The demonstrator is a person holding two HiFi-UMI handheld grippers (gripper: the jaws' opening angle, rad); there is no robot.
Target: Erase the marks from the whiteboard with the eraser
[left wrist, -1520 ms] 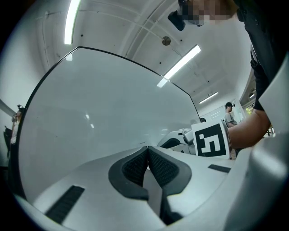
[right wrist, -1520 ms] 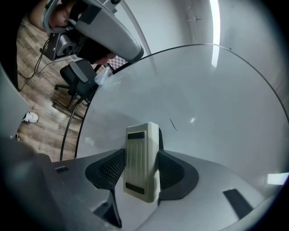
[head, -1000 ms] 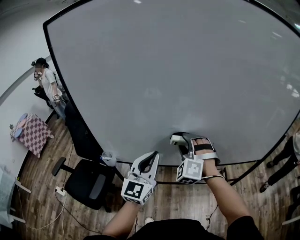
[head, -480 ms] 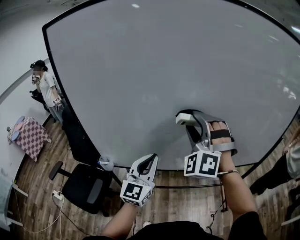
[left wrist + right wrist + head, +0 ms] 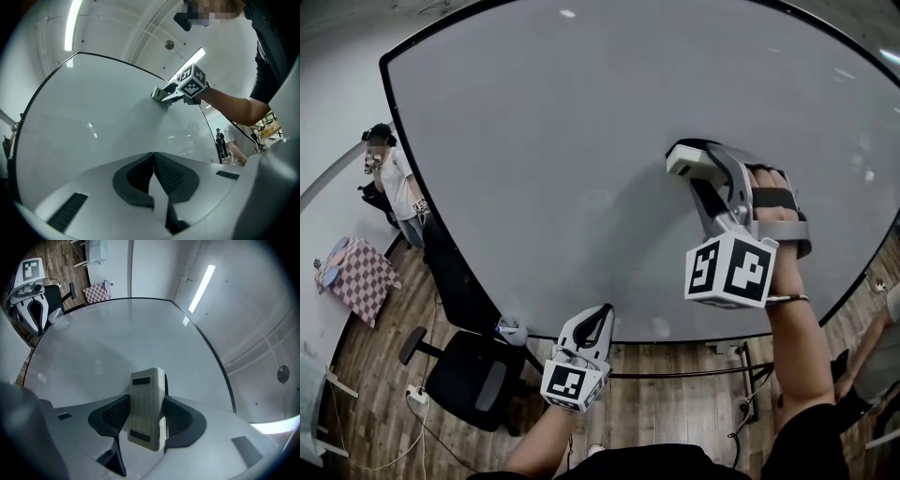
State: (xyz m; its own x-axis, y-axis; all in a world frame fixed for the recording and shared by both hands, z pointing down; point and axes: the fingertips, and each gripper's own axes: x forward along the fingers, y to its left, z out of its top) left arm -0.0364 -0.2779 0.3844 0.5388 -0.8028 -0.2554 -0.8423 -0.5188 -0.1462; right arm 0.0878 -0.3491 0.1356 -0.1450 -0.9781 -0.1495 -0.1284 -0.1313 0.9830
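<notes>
Right gripper view: right gripper (image 5: 148, 420) clamps the eraser (image 5: 146, 399) against the whiteboard (image 5: 117, 343); left gripper (image 5: 153, 164) near whiteboard's lower edge, jaws together, empty

The right gripper (image 5: 148, 414) clamps the pale eraser (image 5: 146, 394) upright, facing the whiteboard (image 5: 112, 333).

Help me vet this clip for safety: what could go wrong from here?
1. The right hand-held gripper pinches the eraser only across its middle, and much of it sticks out past the jaws. Pressure on the board could twist it or make it slip out.
2. Only faint smudges show on the board, so a patch may be missed.
</notes>
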